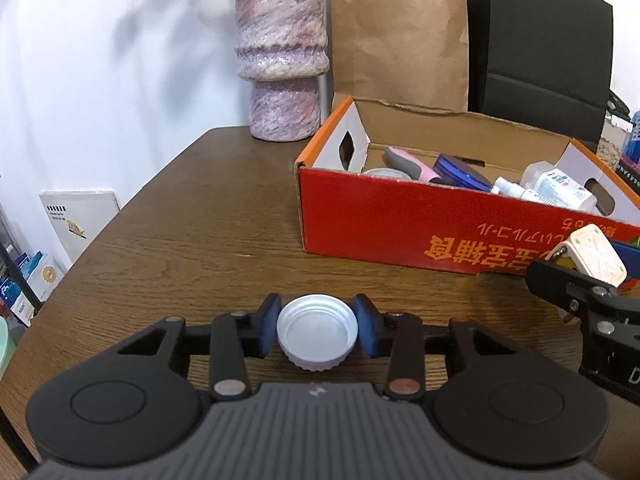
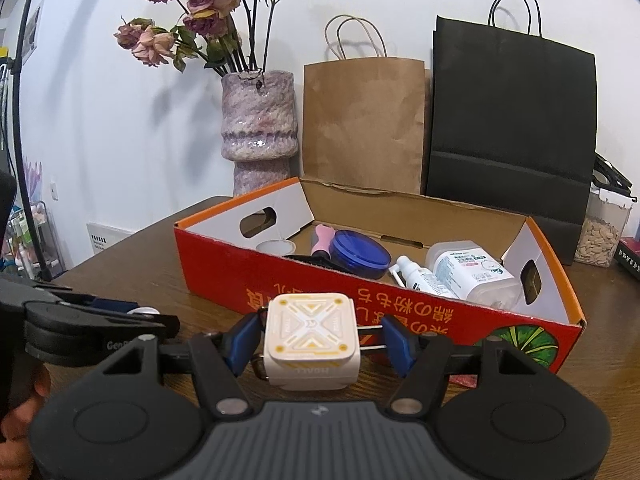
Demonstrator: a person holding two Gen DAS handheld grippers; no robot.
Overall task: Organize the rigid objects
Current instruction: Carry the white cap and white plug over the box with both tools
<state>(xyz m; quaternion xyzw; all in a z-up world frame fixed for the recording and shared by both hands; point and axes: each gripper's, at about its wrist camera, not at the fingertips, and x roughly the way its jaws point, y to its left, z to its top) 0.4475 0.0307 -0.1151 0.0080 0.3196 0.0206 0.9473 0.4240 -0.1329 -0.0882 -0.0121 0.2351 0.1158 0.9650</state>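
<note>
A white screw cap (image 1: 316, 338) lies open side up on the brown table, low in the left wrist view. My left gripper (image 1: 317, 328) is shut on it, one blue pad against each side. My right gripper (image 2: 320, 342) is shut on a white and yellow plug charger (image 2: 310, 332), gripped between the left pad and the metal prongs that meet the right pad. The charger (image 1: 588, 256) hovers before the red cardboard box (image 2: 224, 268), which holds a blue round tin (image 2: 360, 254), a pink-handled tool (image 2: 323, 238), a spray bottle (image 2: 420, 276) and a white bottle (image 2: 468, 268).
A purple vase (image 2: 258, 128) with dried roses stands behind the box's left end. A brown paper bag (image 2: 364, 124) and a black bag (image 2: 512, 120) lean on the wall. A jar of seeds (image 2: 600, 236) is far right. The table's edge (image 1: 120, 216) curves along the left.
</note>
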